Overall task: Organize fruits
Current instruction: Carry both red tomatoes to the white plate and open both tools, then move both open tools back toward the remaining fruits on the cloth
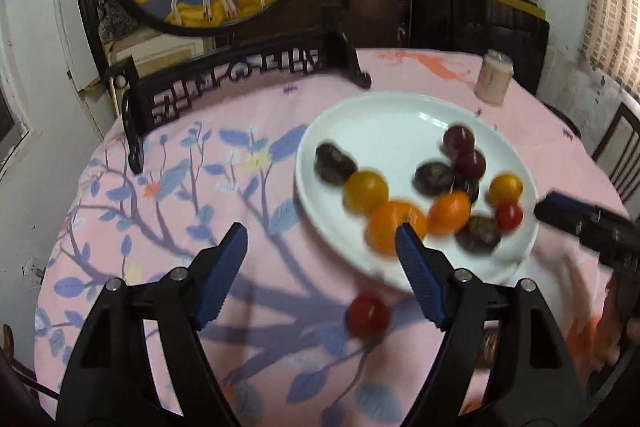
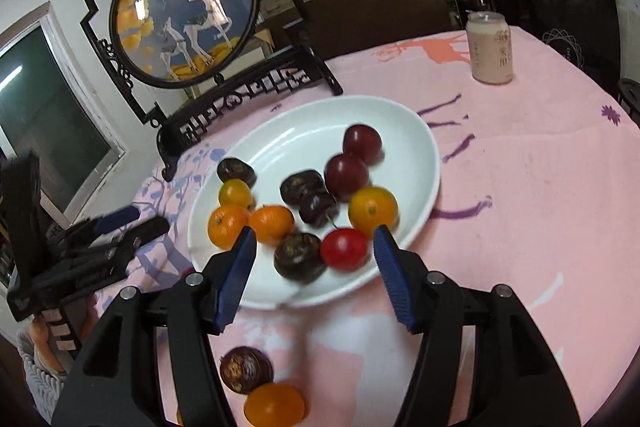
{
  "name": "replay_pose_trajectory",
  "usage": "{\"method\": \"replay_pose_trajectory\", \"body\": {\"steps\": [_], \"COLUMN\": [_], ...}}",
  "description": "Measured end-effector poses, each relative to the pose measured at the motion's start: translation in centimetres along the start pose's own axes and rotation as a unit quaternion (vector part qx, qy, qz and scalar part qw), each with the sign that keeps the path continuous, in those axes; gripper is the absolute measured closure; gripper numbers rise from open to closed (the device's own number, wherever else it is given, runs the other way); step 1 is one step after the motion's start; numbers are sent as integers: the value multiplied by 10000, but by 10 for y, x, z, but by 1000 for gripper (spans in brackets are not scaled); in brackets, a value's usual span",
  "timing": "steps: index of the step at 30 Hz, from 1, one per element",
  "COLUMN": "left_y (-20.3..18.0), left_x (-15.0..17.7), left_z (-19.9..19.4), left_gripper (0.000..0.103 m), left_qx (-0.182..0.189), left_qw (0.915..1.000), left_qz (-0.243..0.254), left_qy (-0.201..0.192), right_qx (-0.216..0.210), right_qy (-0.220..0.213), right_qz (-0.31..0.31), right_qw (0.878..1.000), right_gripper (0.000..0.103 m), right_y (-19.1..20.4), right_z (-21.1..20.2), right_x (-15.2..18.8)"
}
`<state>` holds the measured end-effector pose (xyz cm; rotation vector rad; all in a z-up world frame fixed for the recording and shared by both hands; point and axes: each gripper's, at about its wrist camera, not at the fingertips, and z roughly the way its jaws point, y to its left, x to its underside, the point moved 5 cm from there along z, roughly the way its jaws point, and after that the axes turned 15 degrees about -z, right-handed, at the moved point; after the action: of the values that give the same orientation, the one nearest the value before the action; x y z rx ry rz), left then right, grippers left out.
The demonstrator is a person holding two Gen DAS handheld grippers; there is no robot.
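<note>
While most of the fruit already lies on the white plate (image 1: 400, 115), the sorting is judged well advanced but unfinished. Left wrist view, left to right: the left tongs (image 1: 322, 233) fill the lower frame, jaws standing wide with nothing between the pads; a red cherry tomato (image 1: 368, 314) lies on the pink bench cloth (image 1: 160, 219) just below the plate's near rim, at lower centre. On the plate, right of centre, sit dark chestnut-like pieces, yellow and orange fruits, plums and a small red one. The other tongs enter at the right edge.

Right wrist view, left to right: the left tongs appear at the left edge; two pieces remain off the plate at lower centre, a dark fruit (image 2: 246, 369) touching an orange fruit (image 2: 274, 405). The right tongs (image 2: 316, 231) hover over the plate's near rim, jaws moderately apart, empty, framing a red tomato (image 2: 344, 249) without touching it. A can (image 2: 490, 47) stands upper right, well apart.

Remaining, by this reading: three loose pieces to gather.
</note>
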<state>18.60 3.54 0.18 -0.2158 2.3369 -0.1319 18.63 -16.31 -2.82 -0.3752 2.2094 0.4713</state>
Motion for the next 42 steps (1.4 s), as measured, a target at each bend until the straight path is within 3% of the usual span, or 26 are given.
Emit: {"method": "replay_pose_trajectory", "body": {"steps": [5,11,12,14,16,20,27,33,34,35,37,39,42], "left_y": [-4,-22,-22,-19,-17,-21,-25,-48,-51,-58,-65,-64,-55], "left_x": [41,58,58,56,57,59,33,-19,-24,-30,-36,-34,-23], "left_z": [3,19,21,25,35,29,-25,4,13,24,34,35,32], "left_gripper": [25,28,31,59,73,73,73,72,67,52,31,27,27], "left_qx": [160,87,70,118,230,151,285,166,140,173,164,43,96], "left_qw": [9990,9968,9971,9974,9966,9969,9983,9997,9998,9998,9998,9997,9999], "left_qz": [345,671,636,545,430,564,465,123,74,34,0,-48,-74], "left_qy": [248,417,401,450,665,532,-215,-153,-94,-1,-68,-216,-119], "right_qx": [-64,4,0,-8,-13,-6,3,72,95,114,117,134,93], "right_qy": [-99,-126,-135,-121,-88,-107,-194,-151,-132,-107,-82,-65,43], "right_qz": [81,206,215,206,207,203,216,224,226,223,201,170,143], "right_qw": [9999,9997,9997,9997,9997,9997,9996,9996,9996,9996,9997,9997,9998], "right_gripper": [42,42,42,42,42,42,42,42,42,42,42,42,42], "right_y": [2,-5,-5,-4,-3,-4,-4,-5,-6,-7,-8,-8,-6], "right_z": [-10,-16,-16,-16,-15,-15,-20,-19,-18,-17,-16,-14,-9], "right_x": [1,5,5,5,5,5,3,4,4,4,3,3,5]}}
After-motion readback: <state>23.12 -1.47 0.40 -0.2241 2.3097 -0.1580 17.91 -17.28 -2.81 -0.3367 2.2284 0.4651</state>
